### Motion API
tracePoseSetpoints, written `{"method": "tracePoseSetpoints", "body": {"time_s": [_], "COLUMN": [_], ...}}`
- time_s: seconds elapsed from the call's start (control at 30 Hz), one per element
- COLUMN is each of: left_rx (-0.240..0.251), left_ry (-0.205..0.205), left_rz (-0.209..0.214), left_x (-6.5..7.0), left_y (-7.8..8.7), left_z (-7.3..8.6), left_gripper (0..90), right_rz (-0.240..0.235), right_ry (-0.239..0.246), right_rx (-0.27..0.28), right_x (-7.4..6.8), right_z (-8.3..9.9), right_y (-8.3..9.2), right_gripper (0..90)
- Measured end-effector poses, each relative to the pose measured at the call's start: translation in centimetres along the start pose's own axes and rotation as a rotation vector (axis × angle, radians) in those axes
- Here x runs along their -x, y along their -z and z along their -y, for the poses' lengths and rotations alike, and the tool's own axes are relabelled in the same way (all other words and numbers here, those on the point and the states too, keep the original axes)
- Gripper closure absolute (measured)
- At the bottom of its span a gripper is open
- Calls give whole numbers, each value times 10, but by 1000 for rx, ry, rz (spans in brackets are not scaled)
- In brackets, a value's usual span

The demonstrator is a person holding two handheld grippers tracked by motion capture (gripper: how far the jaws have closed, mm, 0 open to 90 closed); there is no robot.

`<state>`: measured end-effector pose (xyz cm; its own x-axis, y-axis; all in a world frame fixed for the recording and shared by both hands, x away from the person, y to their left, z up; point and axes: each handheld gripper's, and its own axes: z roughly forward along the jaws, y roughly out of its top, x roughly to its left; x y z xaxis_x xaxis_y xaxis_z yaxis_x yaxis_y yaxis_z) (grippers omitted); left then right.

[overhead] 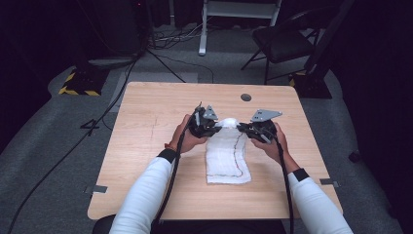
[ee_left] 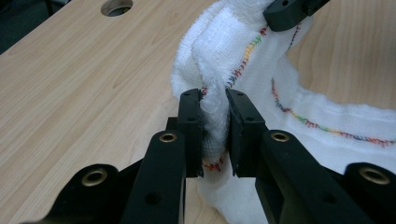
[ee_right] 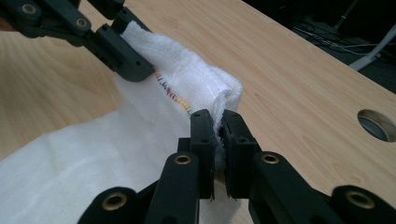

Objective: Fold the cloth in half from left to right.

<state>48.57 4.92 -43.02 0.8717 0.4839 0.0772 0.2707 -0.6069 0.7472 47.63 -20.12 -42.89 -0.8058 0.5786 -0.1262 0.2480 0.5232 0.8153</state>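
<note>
Between the two hands, at the far end of the white cloth [overhead: 228,155], the left gripper [overhead: 213,127] and the right gripper [overhead: 242,127] each have their jaws clamped on one far corner, lifting that edge off the bench [overhead: 146,126]. From there the cloth's long axis runs back toward the person, its near end flat on the wood. Both hands sit equally close, so folding likely means carrying the pinched edge along that axis.

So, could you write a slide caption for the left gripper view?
Left gripper pinching the white cloth at its rainbow-stitched edge, lifted above the wooden table.
</note>
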Motion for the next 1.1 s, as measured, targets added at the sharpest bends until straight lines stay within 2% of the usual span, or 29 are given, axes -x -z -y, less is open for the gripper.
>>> {"method": "tracePoseSetpoints", "body": {"time_s": [0.1, 0.2, 0.5, 0.8, 0.93, 1.07, 1.1], "left_rx": [-5, -4, 19, -3, -25, -20, -8], "left_ry": [-32, -47, -51, -69, -99, -98, -77], "left_rz": [11, 16, 60, 77, 83, 96, 113], "left_x": [8, 15, 28, 43, 51, 57, 58], "left_y": [5, 11, 27, 33, 35, 39, 41], "left_z": [3, 6, 23, 38, 42, 45, 47], "left_gripper": [770, 764, 743, 743, 745, 755, 750], "right_rz": [-27, -49, -118, -177, -185, -195, -198], "right_ry": [14, 24, 61, 101, 112, 108, 105], "right_rx": [4, 10, 8, 1, -9, -11, -10], "right_x": [-5, -10, -26, -43, -48, -48, -48], "right_z": [2, 3, 8, 18, 23, 29, 31], "right_y": [5, 10, 18, 26, 30, 34, 35], "right_gripper": [845, 845, 845, 845, 845, 845, 845]}}
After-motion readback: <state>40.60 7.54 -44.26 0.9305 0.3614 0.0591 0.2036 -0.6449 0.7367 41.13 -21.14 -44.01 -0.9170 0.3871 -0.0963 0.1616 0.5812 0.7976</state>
